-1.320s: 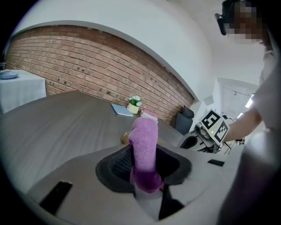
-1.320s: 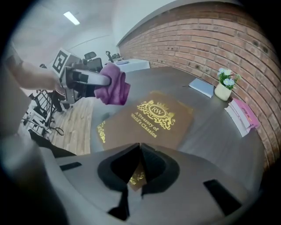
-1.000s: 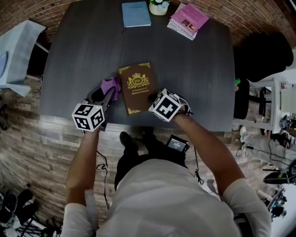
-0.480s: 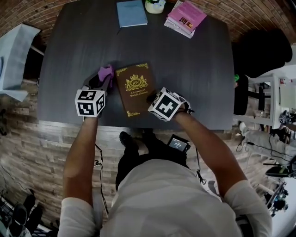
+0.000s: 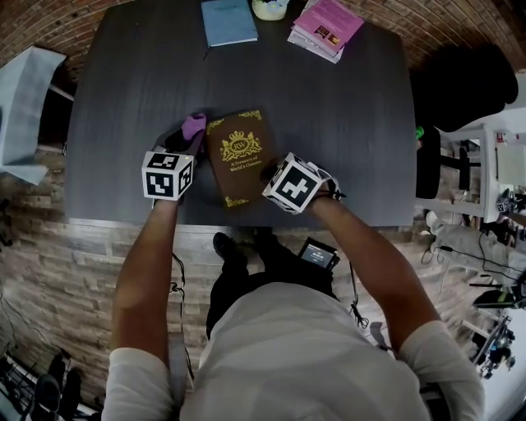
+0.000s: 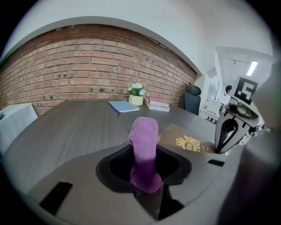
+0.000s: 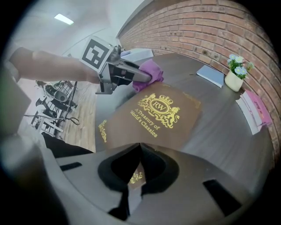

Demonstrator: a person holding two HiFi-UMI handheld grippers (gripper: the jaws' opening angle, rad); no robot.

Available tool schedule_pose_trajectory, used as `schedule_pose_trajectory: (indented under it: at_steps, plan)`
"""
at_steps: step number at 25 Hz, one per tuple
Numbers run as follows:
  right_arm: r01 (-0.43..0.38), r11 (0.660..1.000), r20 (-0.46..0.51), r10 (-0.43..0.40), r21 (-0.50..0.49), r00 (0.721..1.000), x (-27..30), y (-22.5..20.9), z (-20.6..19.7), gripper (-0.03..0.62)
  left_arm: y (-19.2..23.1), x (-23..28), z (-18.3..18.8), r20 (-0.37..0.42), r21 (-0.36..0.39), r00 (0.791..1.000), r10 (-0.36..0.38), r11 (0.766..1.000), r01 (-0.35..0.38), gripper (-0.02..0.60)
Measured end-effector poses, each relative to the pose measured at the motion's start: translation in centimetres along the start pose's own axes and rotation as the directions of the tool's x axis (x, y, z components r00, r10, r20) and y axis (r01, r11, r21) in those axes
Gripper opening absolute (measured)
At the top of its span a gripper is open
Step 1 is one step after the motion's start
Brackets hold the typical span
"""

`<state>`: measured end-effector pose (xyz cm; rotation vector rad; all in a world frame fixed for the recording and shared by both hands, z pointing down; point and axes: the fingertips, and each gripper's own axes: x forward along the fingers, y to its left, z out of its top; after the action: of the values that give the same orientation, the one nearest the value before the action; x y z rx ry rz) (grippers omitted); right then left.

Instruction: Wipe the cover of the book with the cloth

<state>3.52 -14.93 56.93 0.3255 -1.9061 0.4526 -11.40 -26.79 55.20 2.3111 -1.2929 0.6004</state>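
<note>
A brown book (image 5: 240, 152) with a gold crest lies on the dark table (image 5: 345, 123) close to its near edge. My left gripper (image 5: 190, 141) is shut on a purple cloth (image 5: 194, 125), which stands up between its jaws (image 6: 144, 145). The cloth is just off the book's far left corner, at the cover's edge. My right gripper (image 5: 265, 172) is shut, its closed tips (image 7: 138, 146) down on the book's (image 7: 153, 112) near right corner. In the right gripper view the left gripper (image 7: 131, 74) and the cloth (image 7: 150, 71) are beyond the book.
A blue notebook (image 5: 229, 20), a small flowerpot (image 5: 269, 8) and a stack of pink books (image 5: 326, 25) sit at the table's far edge. A black chair (image 5: 460, 82) stands to the right, a pale seat (image 5: 25, 107) to the left. A brick wall (image 6: 88, 66) is behind.
My left gripper has carried the cloth away from me along the book's left edge, toward its far corner. The right gripper and the book have stayed in place.
</note>
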Motion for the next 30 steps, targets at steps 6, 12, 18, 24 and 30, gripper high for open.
schedule_pose_trajectory:
  at_steps: [6, 12, 18, 24, 30]
  plan:
    - [0.009, 1.000, 0.001, -0.009, 0.000, 1.000, 0.0, 0.0, -0.1, 0.015, -1.0, -0.3, -0.9, 0.002, -0.028, 1.000, -0.027, 0.999, 0.027, 0.124]
    - [0.009, 1.000, 0.006, -0.009, -0.004, 1.000, -0.1, 0.0, 0.0, 0.015, -2.4, -1.2, -2.0, -0.002, -0.054, 0.998, -0.062, 0.997, 0.062, 0.123]
    - [0.005, 1.000, 0.009, -0.005, -0.010, 1.000, 0.0, 0.0, 0.0, 0.015, -3.7, -2.1, -2.9, 0.001, -0.071, 0.997, -0.083, 0.994, 0.083, 0.121]
    - [0.009, 1.000, 0.012, -0.009, -0.007, 1.000, 0.0, 0.0, 0.0, 0.015, -4.9, -2.8, -3.8, -0.004, -0.077, 0.995, -0.102, 0.992, 0.101, 0.121]
    - [0.009, 1.000, 0.019, -0.009, 0.001, 1.000, -0.1, -0.1, 0.1, 0.015, -5.9, -3.6, -4.4, -0.006, -0.091, 0.994, -0.113, 0.990, 0.112, 0.121]
